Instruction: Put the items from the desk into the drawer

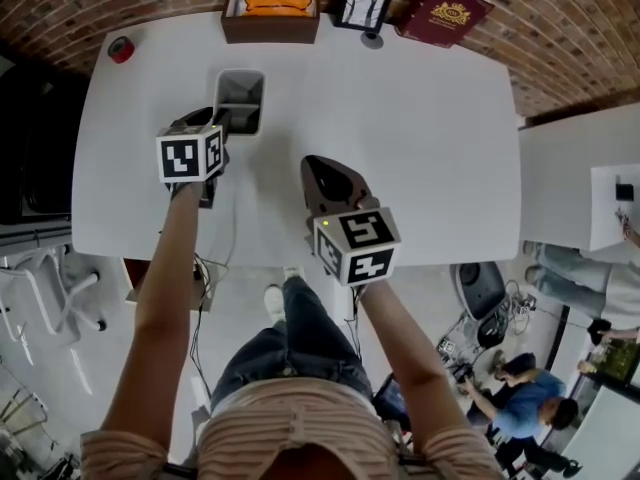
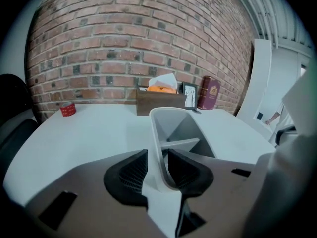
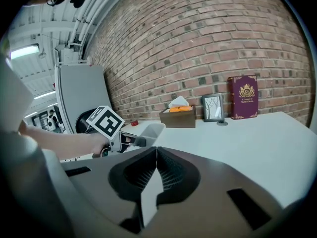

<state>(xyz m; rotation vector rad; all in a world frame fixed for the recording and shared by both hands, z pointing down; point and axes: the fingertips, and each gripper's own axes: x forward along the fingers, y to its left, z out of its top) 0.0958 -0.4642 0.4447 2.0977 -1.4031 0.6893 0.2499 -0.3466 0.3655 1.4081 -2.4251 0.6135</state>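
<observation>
Left hand-held gripper (image 2: 163,157) is clamped onto the near wall of a grey organizer bin (image 2: 179,128). One pad sits inside the bin and one outside, with the wall pinched between them. The bin has a divider across it and extends straight ahead of that gripper over the white table (image 1: 430,158). I can't tell whether it's resting on the table or lifted a bit.

Right hand-held gripper (image 3: 156,153) is off to the right, over the near part of the table, jaws pressed together with nothing in them.

Farther ahead, by the brick wall (image 2: 124,48), there's a brown tissue box (image 2: 159,101). Just right of it are a small picture frame (image 2: 189,95) and a dark red book (image 2: 209,92). Way off to the left sits a red tape roll (image 2: 68,109).
</observation>
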